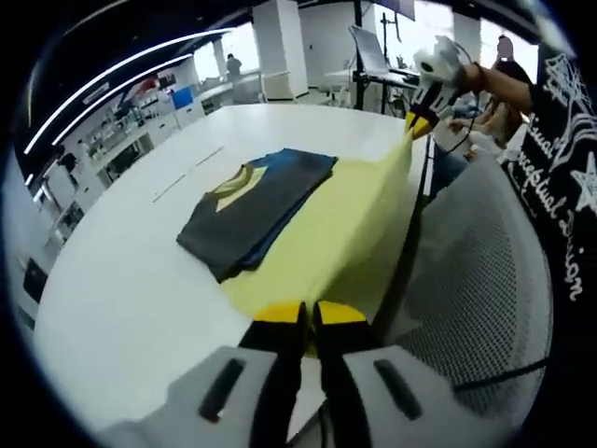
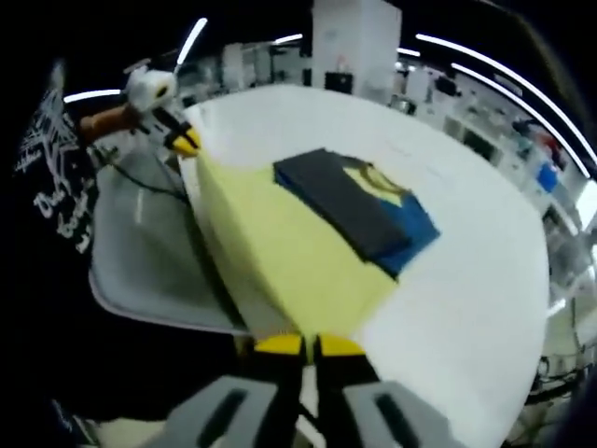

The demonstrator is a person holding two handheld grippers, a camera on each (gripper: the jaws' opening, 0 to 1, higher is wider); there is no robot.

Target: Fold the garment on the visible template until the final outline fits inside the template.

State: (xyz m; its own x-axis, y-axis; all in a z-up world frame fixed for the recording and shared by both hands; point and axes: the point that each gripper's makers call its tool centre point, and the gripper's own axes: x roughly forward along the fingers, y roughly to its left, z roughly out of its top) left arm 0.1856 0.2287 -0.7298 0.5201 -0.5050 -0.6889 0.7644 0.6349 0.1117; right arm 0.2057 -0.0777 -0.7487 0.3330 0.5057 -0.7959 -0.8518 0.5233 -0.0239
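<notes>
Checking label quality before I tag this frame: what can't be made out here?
- Yellow template: the folded garment covers part of it, so outline fit is unconfirmed.
- Garment's print: folded over, too small to read.
- Left gripper, right gripper: jaws together at the template's edge; pinched material hidden.

A soft, matt cloth garment [image 1: 256,207] is seen at frame centre on a thin, matt yellow sheet [image 1: 326,243]; the white table [image 1: 140,280] looks smooth.
</notes>
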